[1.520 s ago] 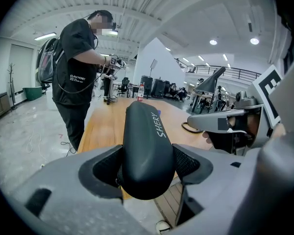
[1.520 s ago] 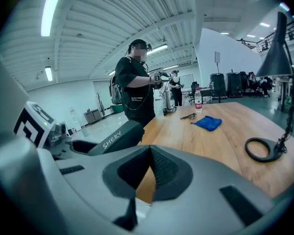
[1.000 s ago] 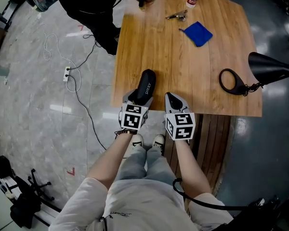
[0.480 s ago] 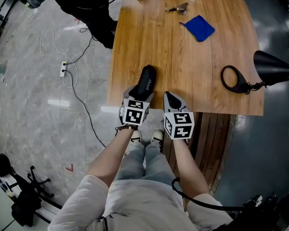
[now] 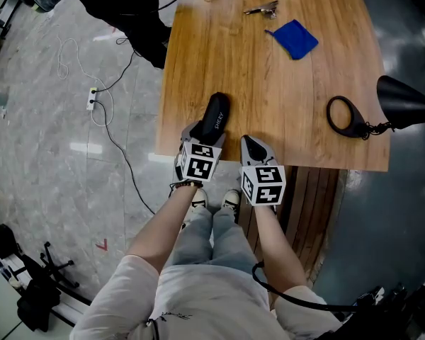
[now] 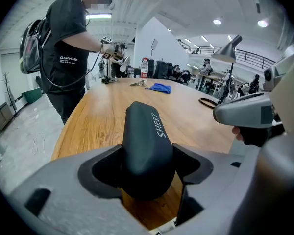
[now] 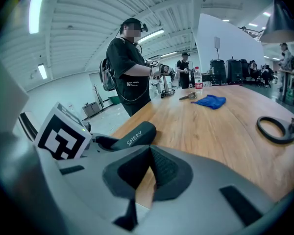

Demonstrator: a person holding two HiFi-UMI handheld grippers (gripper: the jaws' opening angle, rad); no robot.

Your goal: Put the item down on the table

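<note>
Left hand-held gripper (image 6: pixel 147 169) is clamped on a black case (image 6: pixel 143 131), its dark pads pressed against both sides of the near end. The case is a smooth, matte, rounded oblong with pale "SHERY" lettering along its top, and it reaches forward over the near edge of the counter (image 5: pixel 269 91), a slab of warm, glossy wood with long plank grain. Whether its underside touches the wood cannot be told. Just beside it, the right hand-held gripper (image 7: pixel 149 173) holds nothing, its two grey jaws brought together so the ribbed dark pads meet in a narrow V. Farther out on the counter lie a crumpled blue cloth (image 5: pixel 295 38) and a small metal clip (image 5: pixel 261 9), and toward the right side a black ring-shaped loop (image 5: pixel 343 117) lies flat beside a black lamp shade (image 5: pixel 407 105).
</note>
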